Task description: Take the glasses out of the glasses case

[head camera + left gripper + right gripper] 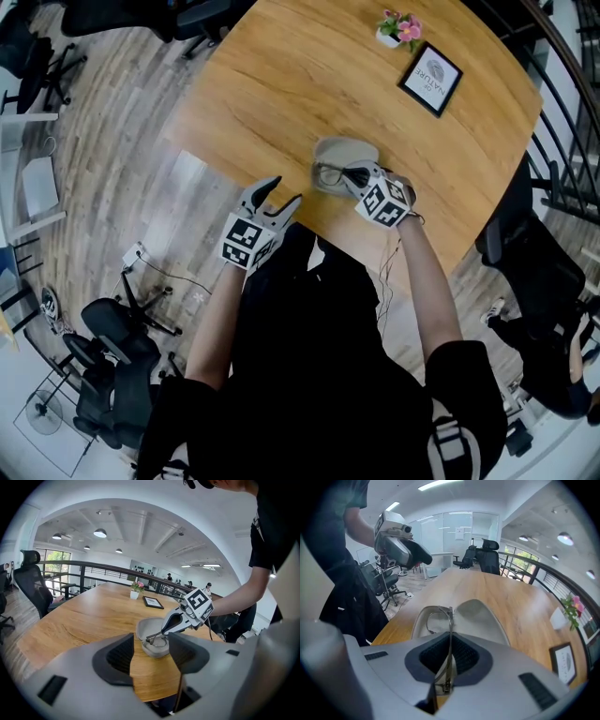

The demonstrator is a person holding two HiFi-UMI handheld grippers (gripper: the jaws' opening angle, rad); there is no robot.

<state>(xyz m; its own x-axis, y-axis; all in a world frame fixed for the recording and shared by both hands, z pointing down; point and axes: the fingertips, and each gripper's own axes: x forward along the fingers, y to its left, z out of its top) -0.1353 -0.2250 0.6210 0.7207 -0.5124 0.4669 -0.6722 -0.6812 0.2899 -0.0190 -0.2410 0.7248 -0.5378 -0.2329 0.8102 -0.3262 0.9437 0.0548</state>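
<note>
A grey glasses case [349, 152] lies open near the front edge of the wooden table [281, 84], its lid tipped back. Thin metal glasses [330, 175] sit at its front half. My right gripper [352, 177] reaches down into the case and is shut on the glasses' frame. In the right gripper view the glasses [440, 616] run straight between the jaws of the right gripper [449, 654], over the case [480, 616]. My left gripper [280, 195] hovers open at the table edge, left of the case. In the left gripper view the left gripper [152, 654] holds nothing and faces the case [149, 638].
At the far side of the table stand a small white pot of pink flowers [397, 29] and a black-framed picture [431, 79]. Office chairs [112, 347] stand on the floor to the left and right. A railing [562, 112] curves round the table's far right.
</note>
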